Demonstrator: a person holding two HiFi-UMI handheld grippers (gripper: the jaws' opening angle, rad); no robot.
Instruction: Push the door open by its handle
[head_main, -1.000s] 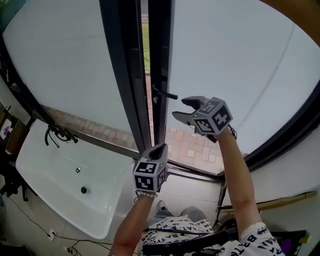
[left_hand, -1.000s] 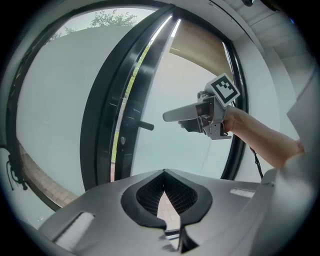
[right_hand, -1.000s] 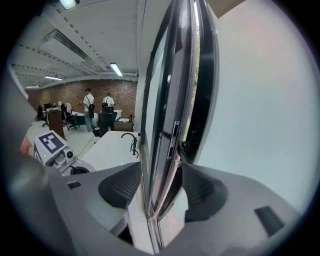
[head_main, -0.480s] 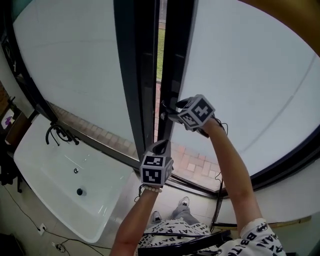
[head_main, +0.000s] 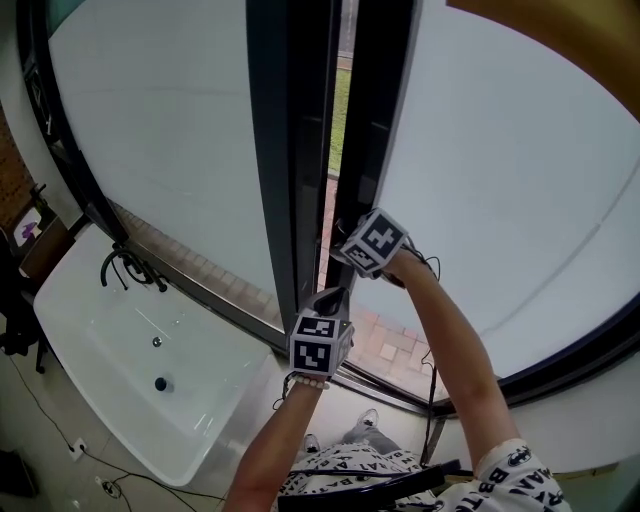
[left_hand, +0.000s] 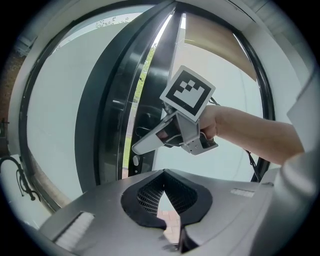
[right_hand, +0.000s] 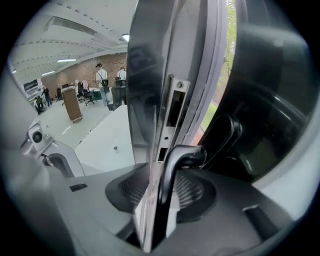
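Two claws are up at the door (head_main: 378, 140). The right claw (head_main: 338, 250) is closing round the black handle (right_hand: 172, 175), not tight yet. The left claw (head_main: 328, 298) is shut and empty, just below.

Dark-framed glass door (head_main: 385, 110) stands slightly ajar, black lever handle (right_hand: 186, 159) on its stile

Narrow gap (head_main: 341, 110) between door edge (head_main: 374, 130) and dark frame (head_main: 290, 130), lever handle (right_hand: 168, 182) jutting alongside
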